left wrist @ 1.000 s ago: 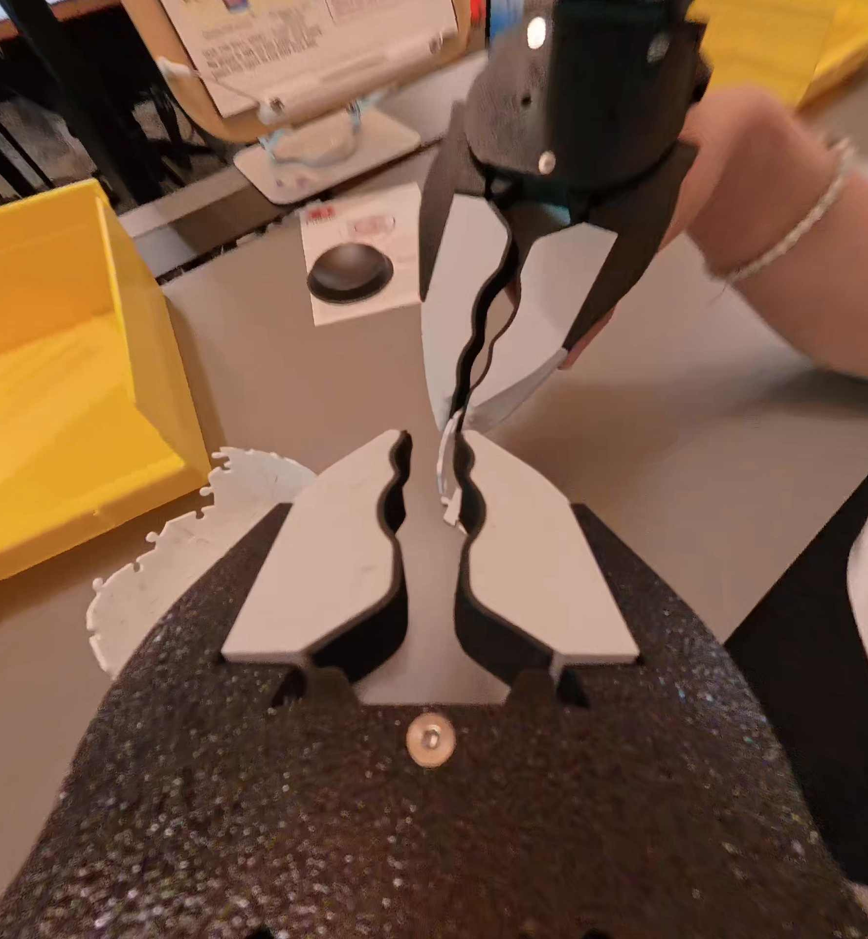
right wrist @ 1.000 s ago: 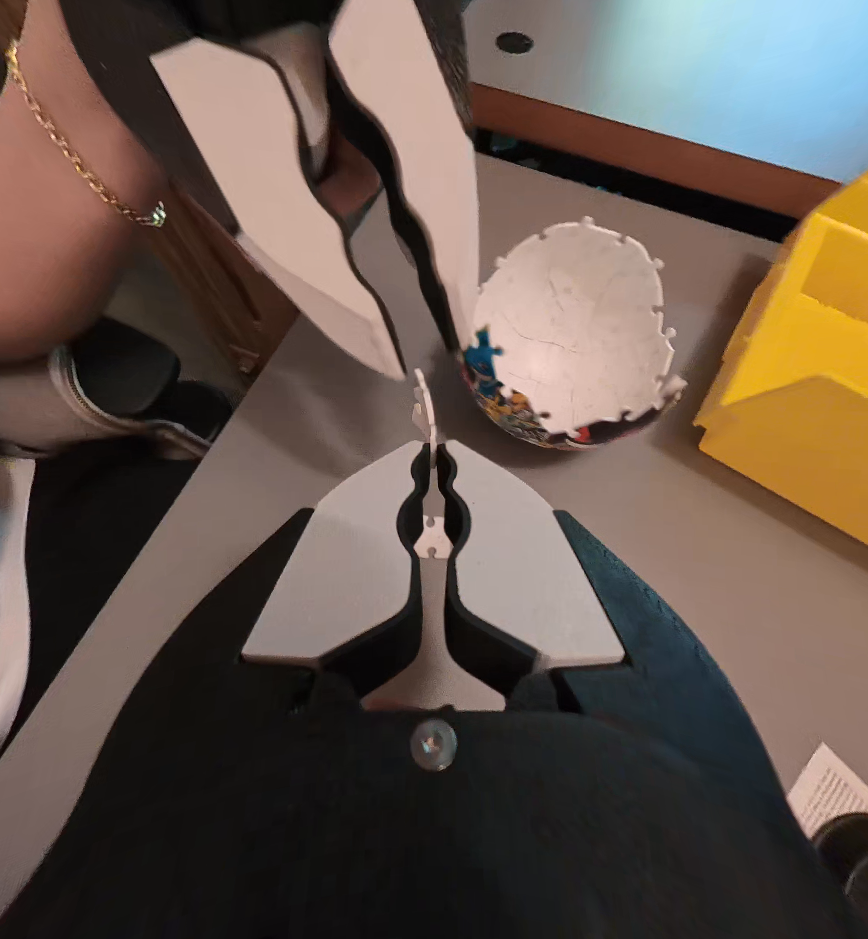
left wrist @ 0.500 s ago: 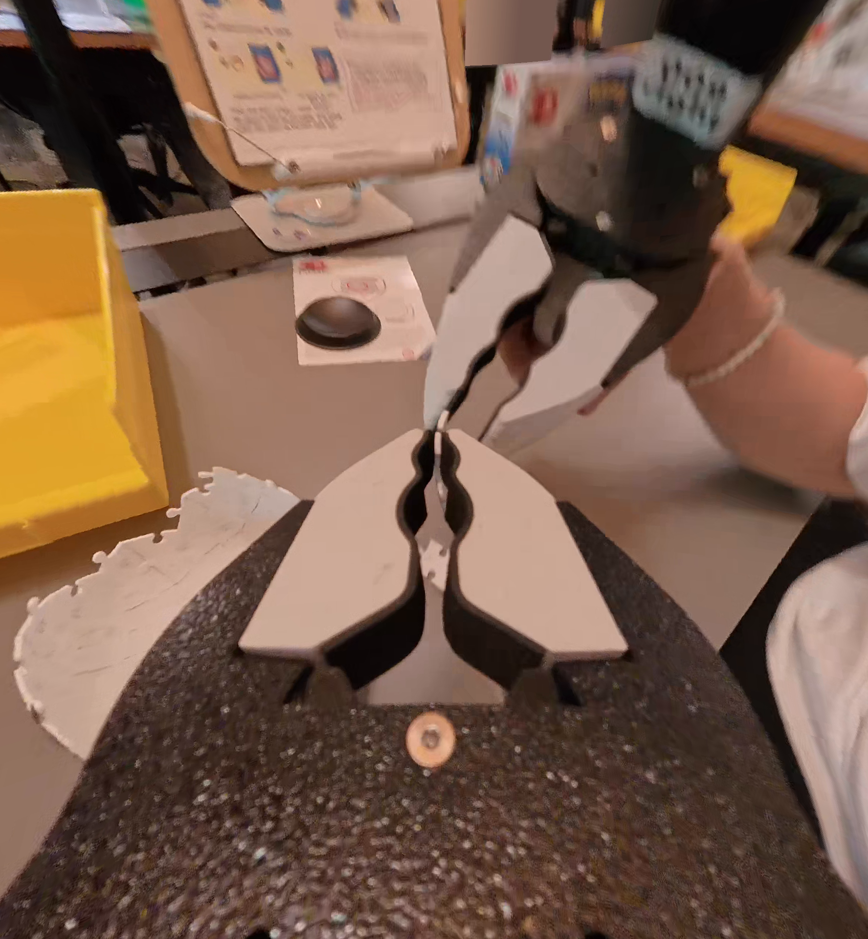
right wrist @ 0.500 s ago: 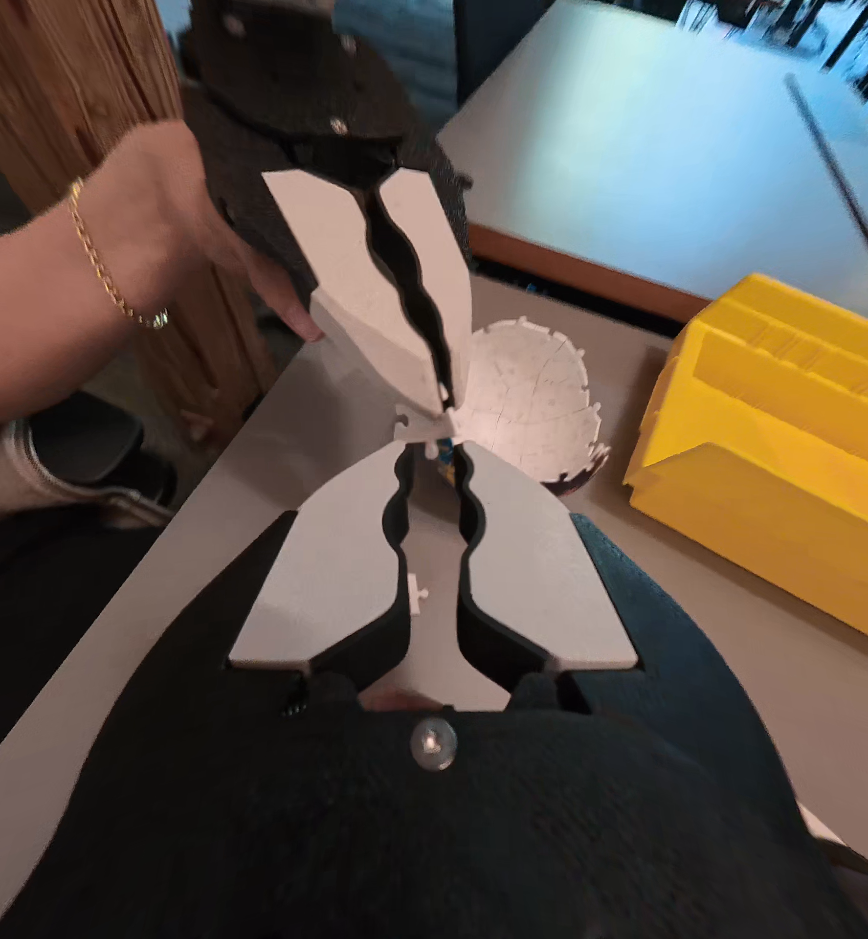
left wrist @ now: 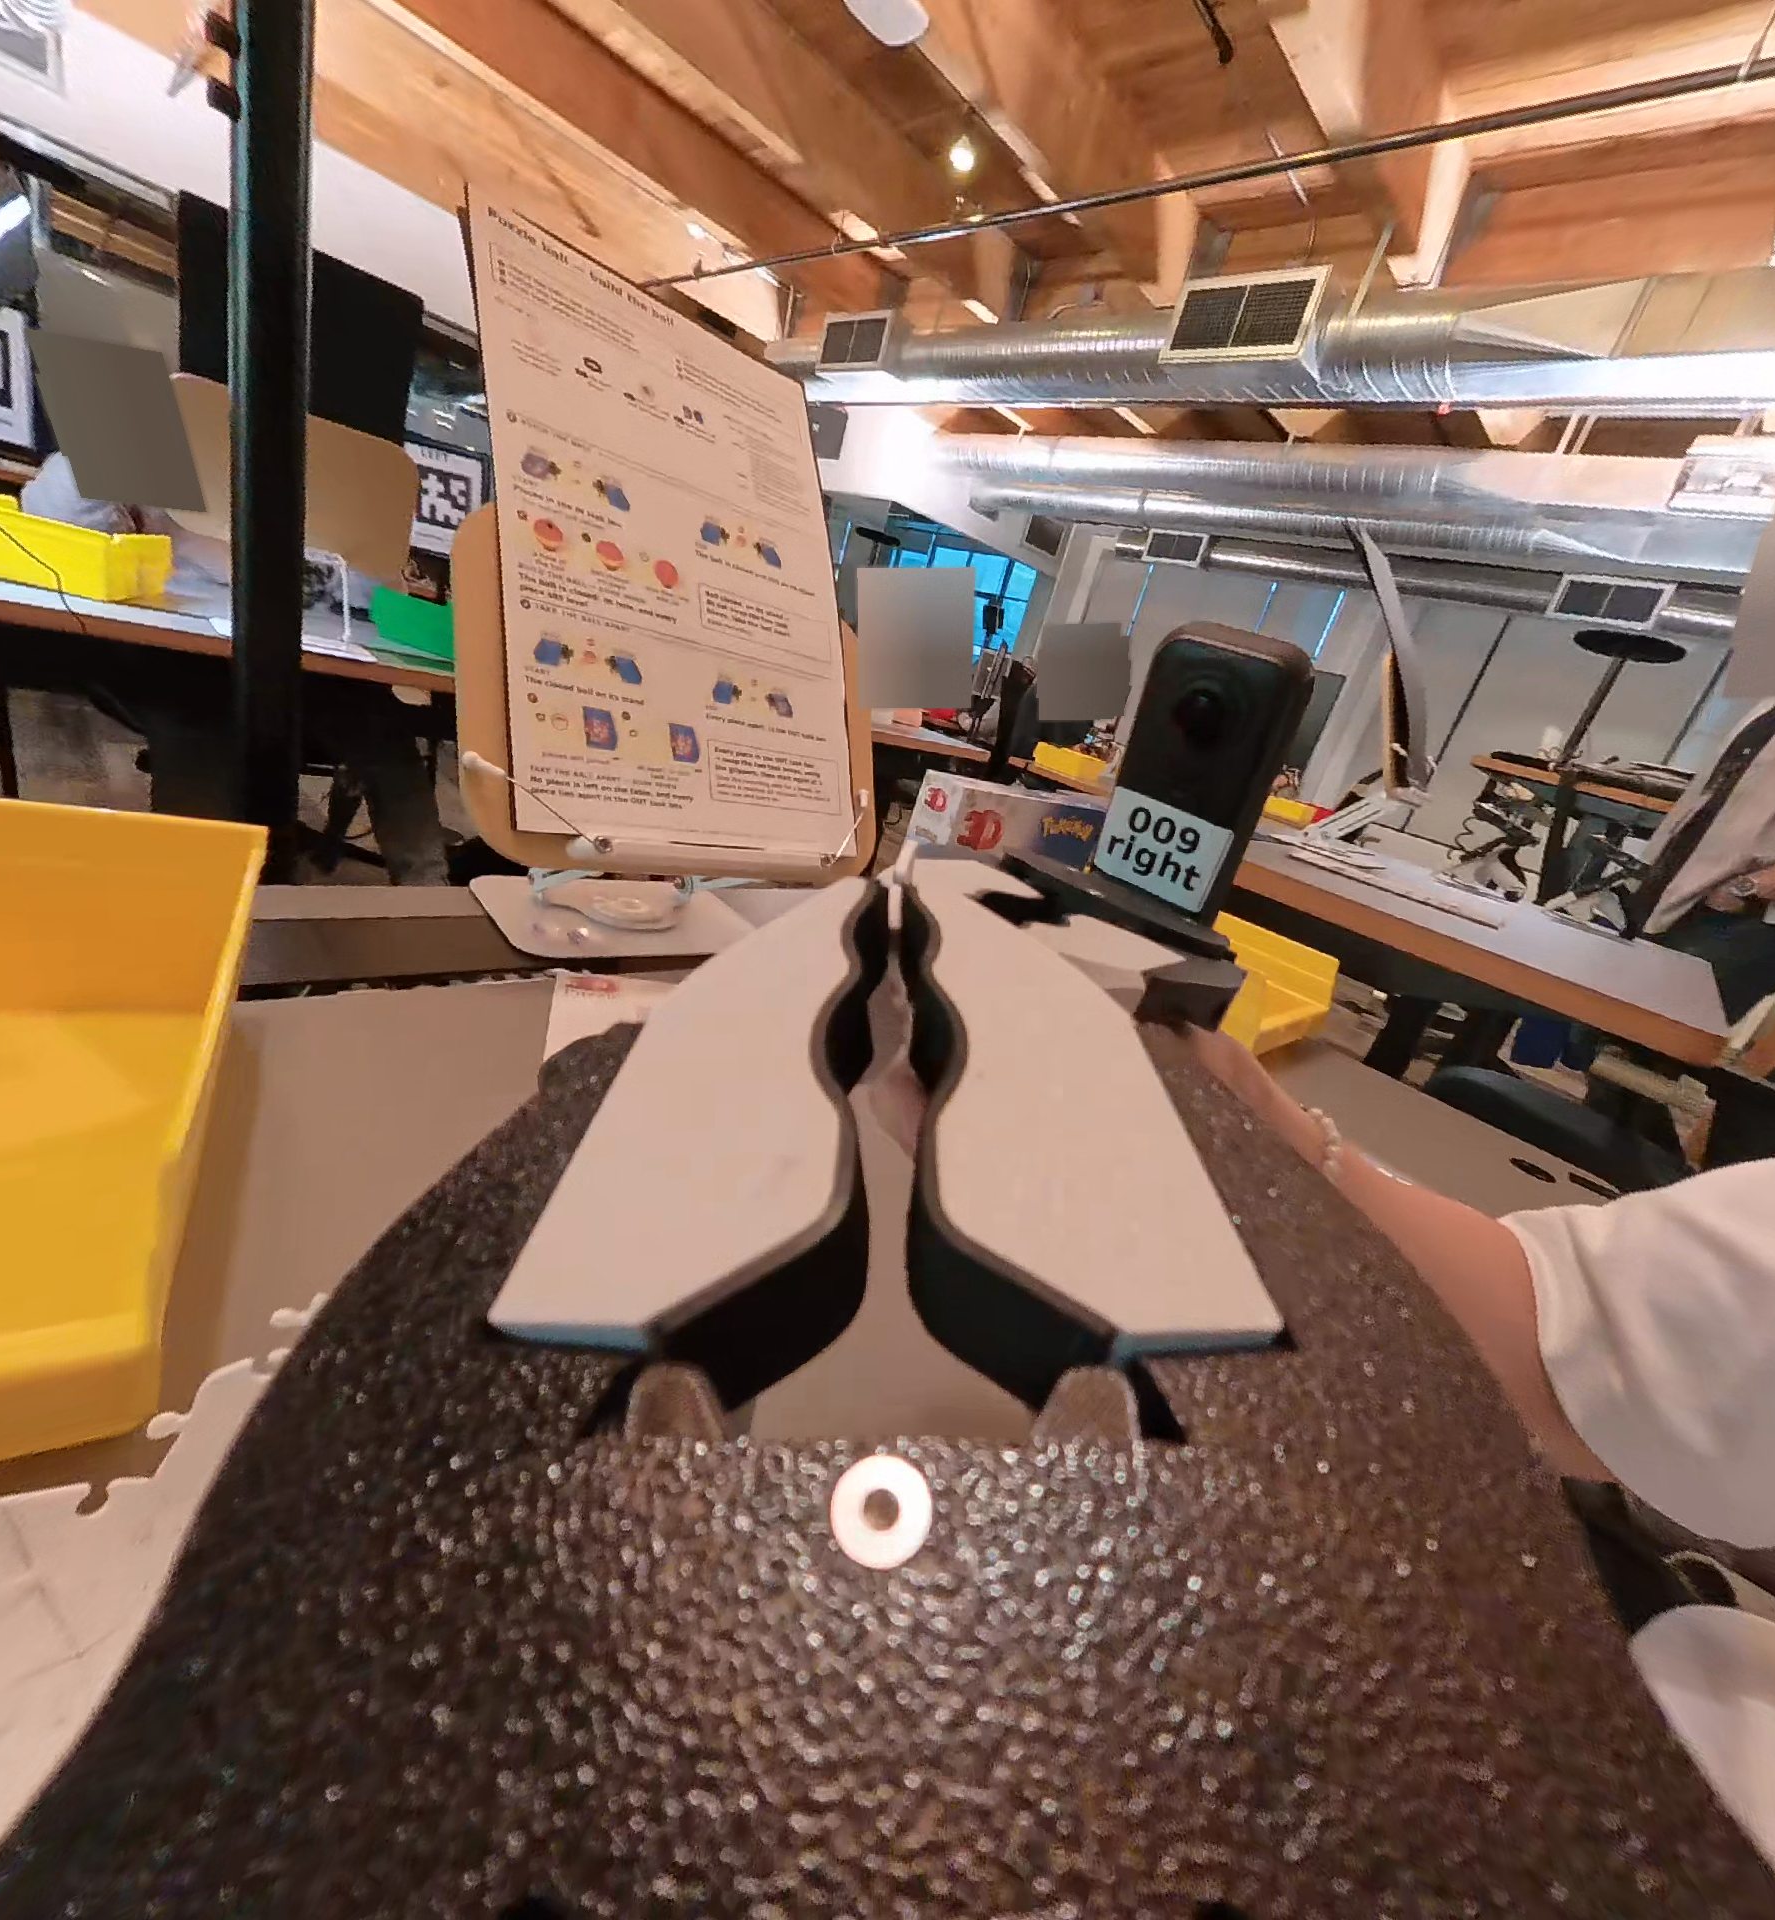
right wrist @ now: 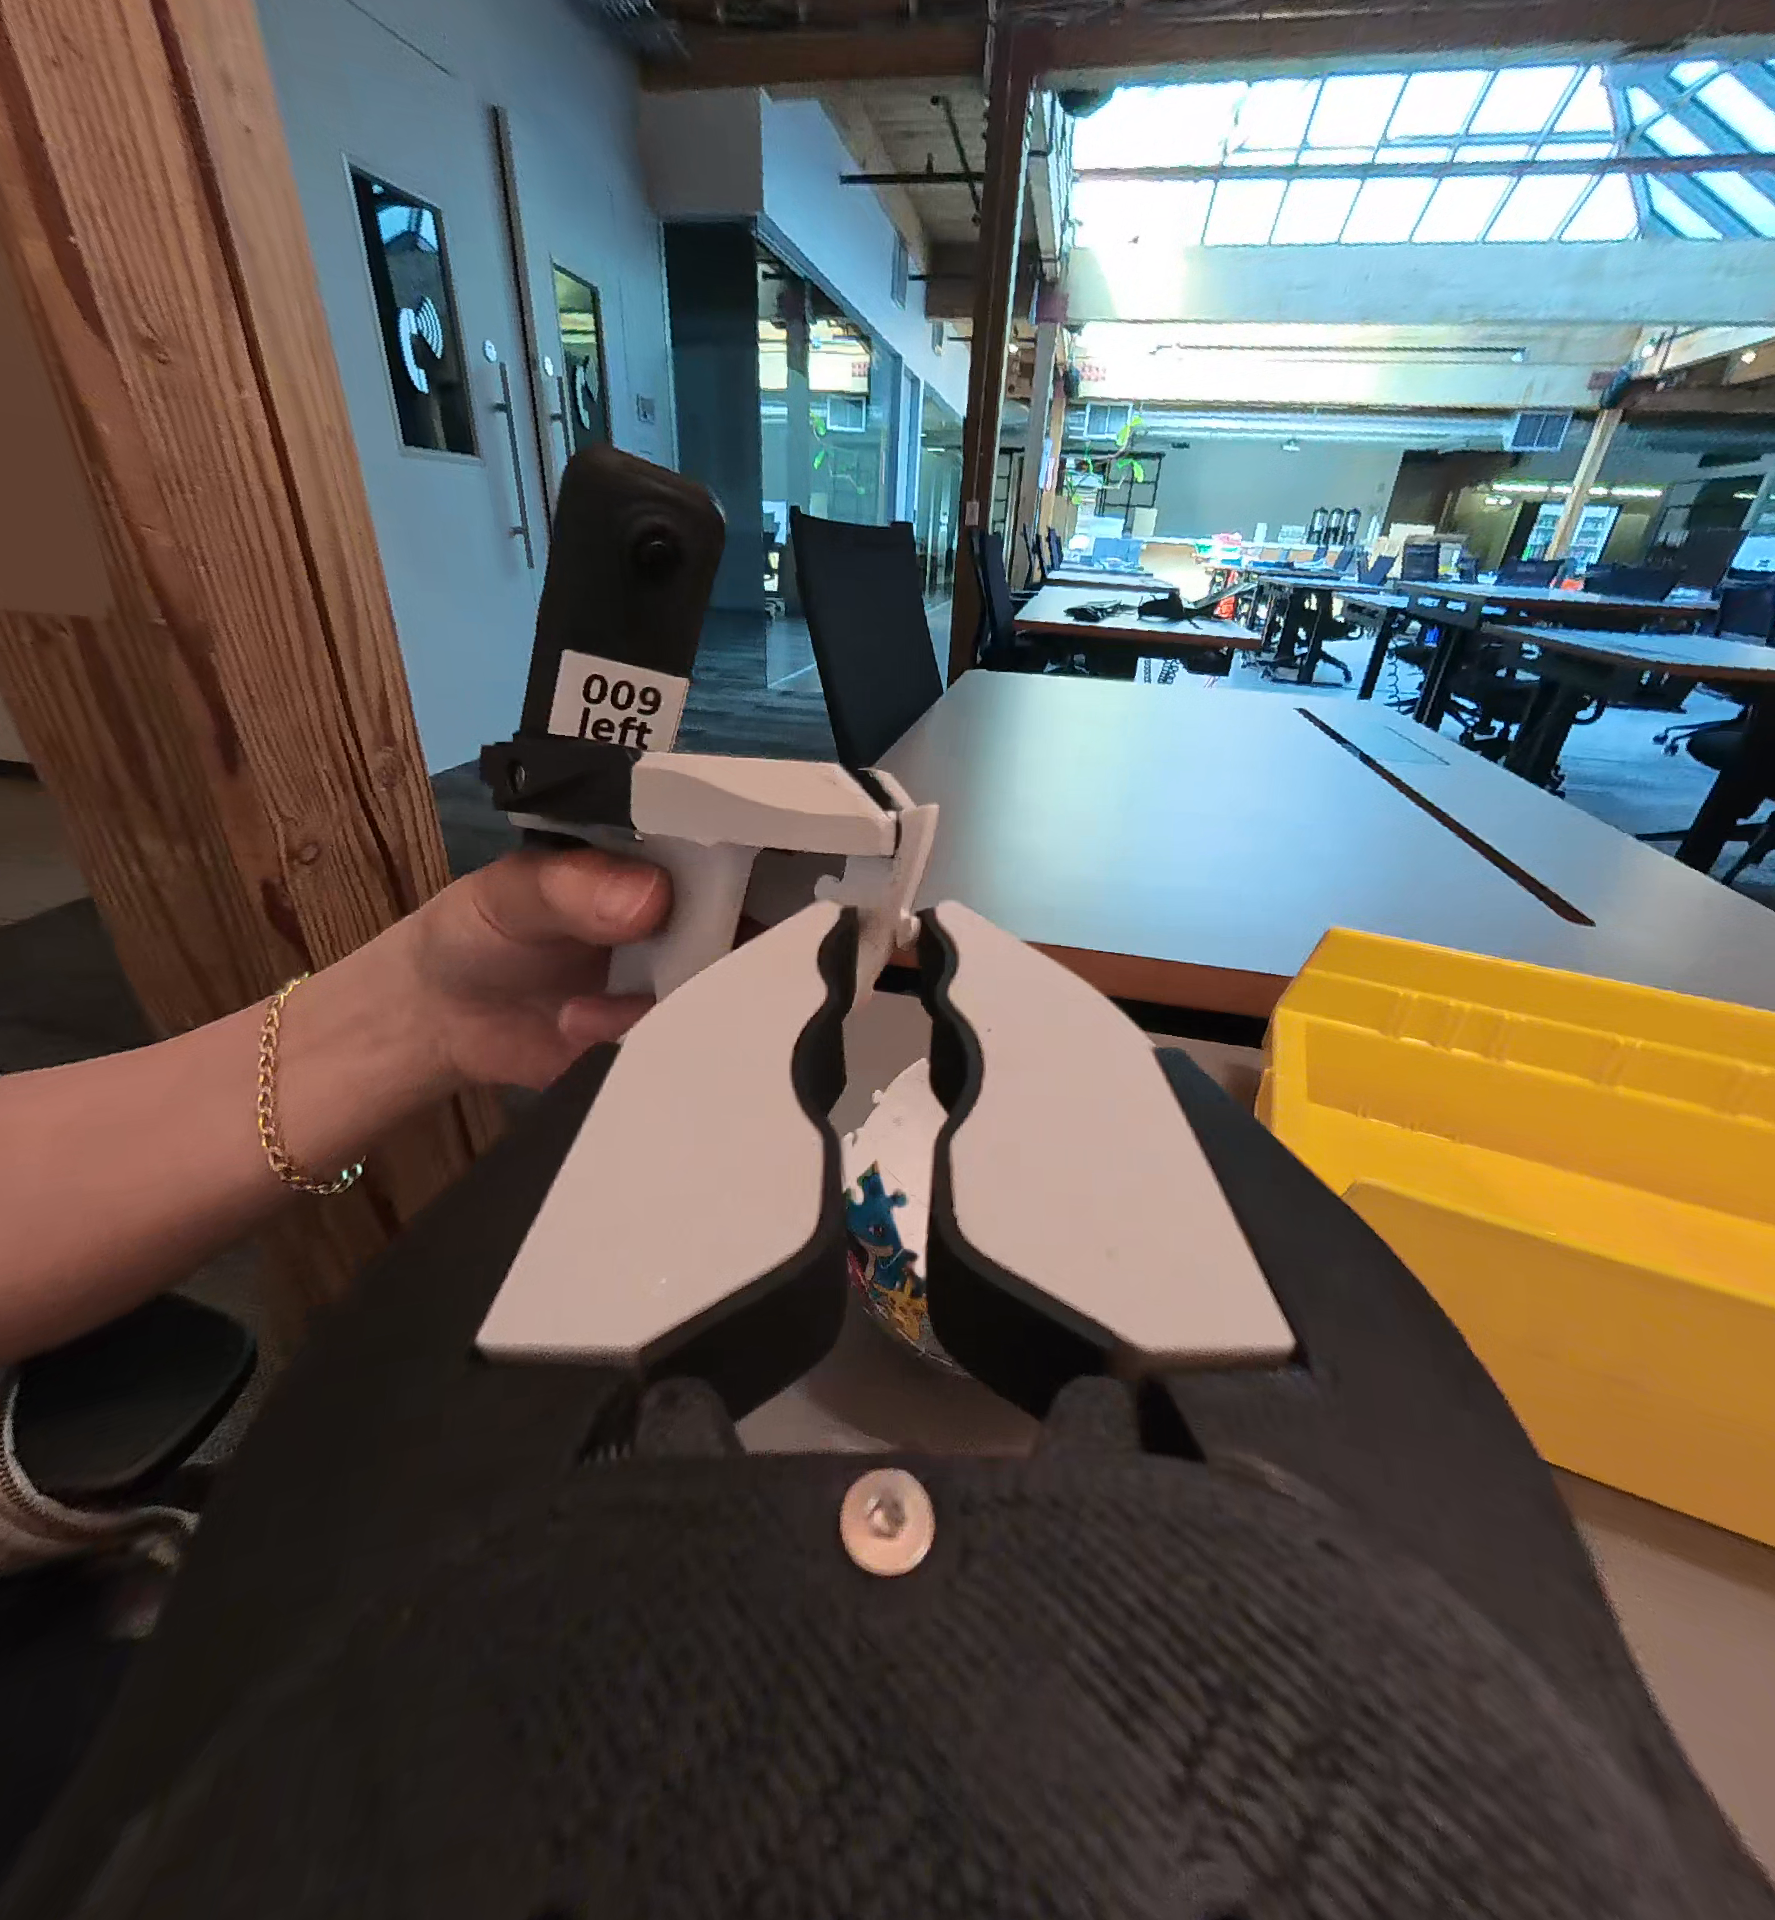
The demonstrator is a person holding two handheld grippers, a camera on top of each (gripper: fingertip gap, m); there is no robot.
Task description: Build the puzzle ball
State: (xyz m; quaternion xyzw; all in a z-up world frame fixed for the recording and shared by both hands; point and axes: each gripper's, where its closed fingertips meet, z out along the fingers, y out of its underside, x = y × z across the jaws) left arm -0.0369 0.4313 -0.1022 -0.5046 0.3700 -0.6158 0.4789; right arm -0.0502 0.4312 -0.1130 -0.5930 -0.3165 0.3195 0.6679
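Observation:
My left gripper (left wrist: 898, 902) is shut on a thin white puzzle piece (left wrist: 901, 883), seen edge-on at its tips. In the right wrist view the left gripper (right wrist: 898, 823) comes in from the left, held level, and the piece (right wrist: 888, 883) hangs down from its tips. My right gripper (right wrist: 883, 920) is open; the lower edge of the piece stands between its tips, and I see no clear press on it. The half-built puzzle ball (right wrist: 888, 1226), white inside and coloured outside, sits on the table below; its white rim also shows in the left wrist view (left wrist: 83, 1538).
A yellow bin (left wrist: 62, 1091) stands left of the ball, and it also shows in the right wrist view (right wrist: 1548, 1195). An instruction sheet on a stand (left wrist: 654, 582) and a puzzle box (left wrist: 1008, 826) are at the back. A wooden post (right wrist: 187, 520) stands at the left. Left and right tips are no more than a few centimetres apart.
The piece passed from my right gripper to my left: the left jaws shut on it and the right jaws opened. Both grippers rose and levelled. The right jaws have narrowed slightly.

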